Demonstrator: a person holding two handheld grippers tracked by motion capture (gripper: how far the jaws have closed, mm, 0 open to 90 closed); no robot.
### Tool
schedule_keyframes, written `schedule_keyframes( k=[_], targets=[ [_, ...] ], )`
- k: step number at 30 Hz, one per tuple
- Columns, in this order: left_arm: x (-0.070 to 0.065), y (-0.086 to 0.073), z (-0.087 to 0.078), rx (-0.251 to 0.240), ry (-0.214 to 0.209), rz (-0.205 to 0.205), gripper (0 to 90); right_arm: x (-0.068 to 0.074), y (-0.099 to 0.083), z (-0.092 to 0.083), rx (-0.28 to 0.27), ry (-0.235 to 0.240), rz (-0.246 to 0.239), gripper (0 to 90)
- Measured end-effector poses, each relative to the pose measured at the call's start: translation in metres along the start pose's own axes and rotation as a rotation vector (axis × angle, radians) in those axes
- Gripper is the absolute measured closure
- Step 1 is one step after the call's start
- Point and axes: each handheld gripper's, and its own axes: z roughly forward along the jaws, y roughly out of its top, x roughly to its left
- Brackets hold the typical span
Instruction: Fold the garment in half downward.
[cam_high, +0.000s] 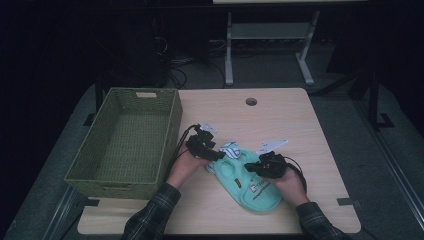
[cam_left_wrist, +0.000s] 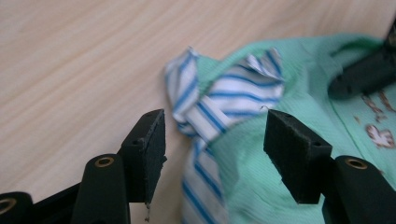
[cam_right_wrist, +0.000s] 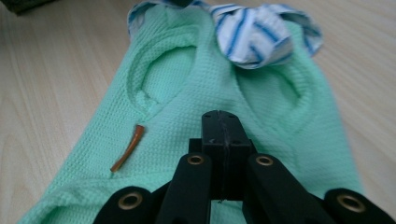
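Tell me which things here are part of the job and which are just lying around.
In the job: green garment, its striped collar, left tool, right tool, wicker basket.
Lying about: cables on the floor, metal stand.

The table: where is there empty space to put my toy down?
The table is bare along its far side, from the green basket past the round hole to the right edge. The near left strip by the basket is also free. The middle is crowded: the mint garment, the left gripper and the right gripper.
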Motion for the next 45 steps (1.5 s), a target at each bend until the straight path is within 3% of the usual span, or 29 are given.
schedule_keyframes(
  k=[6, 7, 16, 23, 28, 35, 45],
  targets=[
    [0.008, 0.002, 0.011, -0.002, 0.006, -0.034, 39.2, 0.004, -0.002, 0.014, 0.042, 0.003, -0.023, 89.9],
    [0.012, 0.001, 0.014, 0.027, 0.007, -0.018, 39.1, 0.003, -0.002, 0.014, 0.044, 0.002, -0.022, 89.9],
    [0.009, -0.005, 0.027, 0.077, 0.008, -0.010, 38.9, 0.002, -0.003, 0.014, 0.038, 0.010, -0.011, 89.9],
    [0.002, -0.008, 0.033, 0.107, 0.045, 0.047, 41.2, 0.002, -0.004, 0.014, 0.036, 0.010, -0.008, 89.9],
    [-0.008, -0.007, 0.031, 0.135, 0.056, 0.091, 56.2, 0.002, -0.004, 0.014, 0.035, 0.008, -0.007, 90.0],
    [-0.009, -0.007, 0.030, 0.148, 0.038, 0.088, 74.6, 0.003, -0.004, 0.014, 0.038, 0.007, 0.002, 90.0],
    [-0.006, -0.007, 0.025, 0.135, 0.014, 0.066, 82.1, 0.003, -0.003, 0.014, 0.039, 0.004, -0.015, 90.0]
  ],
)
